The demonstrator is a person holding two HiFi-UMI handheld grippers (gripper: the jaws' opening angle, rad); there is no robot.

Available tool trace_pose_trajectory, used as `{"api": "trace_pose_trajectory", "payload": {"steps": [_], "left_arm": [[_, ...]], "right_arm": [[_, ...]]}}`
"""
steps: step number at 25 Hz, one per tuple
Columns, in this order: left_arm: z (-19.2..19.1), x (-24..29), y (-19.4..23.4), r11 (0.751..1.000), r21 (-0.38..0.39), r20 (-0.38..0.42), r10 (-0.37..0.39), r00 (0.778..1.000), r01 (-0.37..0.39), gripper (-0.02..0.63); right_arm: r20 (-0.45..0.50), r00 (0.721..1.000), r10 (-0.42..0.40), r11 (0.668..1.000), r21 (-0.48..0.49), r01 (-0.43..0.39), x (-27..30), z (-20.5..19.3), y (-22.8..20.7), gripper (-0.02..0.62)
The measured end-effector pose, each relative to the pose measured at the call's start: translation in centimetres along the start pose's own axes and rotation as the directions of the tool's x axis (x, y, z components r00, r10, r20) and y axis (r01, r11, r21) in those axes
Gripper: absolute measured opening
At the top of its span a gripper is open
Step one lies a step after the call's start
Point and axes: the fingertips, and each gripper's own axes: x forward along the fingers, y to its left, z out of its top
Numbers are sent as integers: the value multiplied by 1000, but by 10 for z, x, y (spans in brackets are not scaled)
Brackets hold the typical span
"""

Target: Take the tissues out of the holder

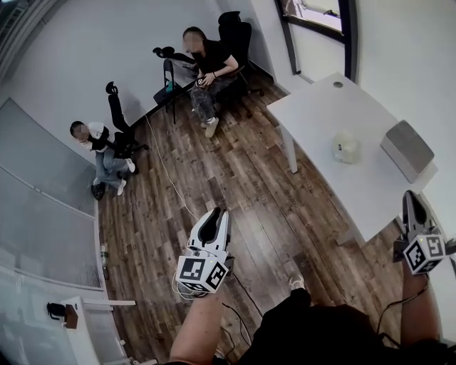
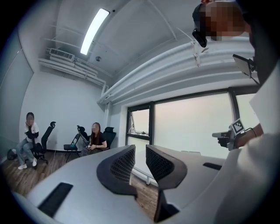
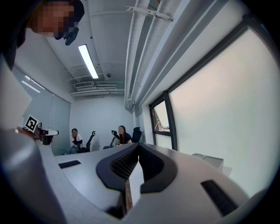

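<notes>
The grey box-shaped tissue holder (image 1: 407, 148) lies near the right end of the white table (image 1: 335, 114). A crumpled white tissue (image 1: 347, 147) rests on the tabletop to its left. My right gripper (image 1: 412, 201) hovers at the table's near edge, just short of the holder, shut with nothing between its jaws. The right gripper view shows its fingertips (image 3: 138, 145) meeting and the holder (image 3: 213, 161) low at the right. My left gripper (image 1: 216, 217) hangs over the wooden floor, well left of the table. Its jaws (image 2: 140, 149) stand a little apart and empty.
Two people sit on chairs by the far wall, one (image 1: 210, 64) near the table's far corner and one (image 1: 100, 146) at the left. A cable (image 1: 167, 171) runs across the wooden floor. A window (image 1: 317, 14) lies beyond the table.
</notes>
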Motion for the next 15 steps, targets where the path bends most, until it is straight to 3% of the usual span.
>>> {"api": "trace_pose_trajectory", "payload": {"steps": [7,15], "left_arm": [[12,59,60,998,27,7,-64,998,64,81],[18,116,78,992,14,18,-122,992,121,81]], "right_arm": [[32,998,-50,999,12,50,59,9,31,5],[55,997,-60,998,-22,61,99,18,36,5]]}}
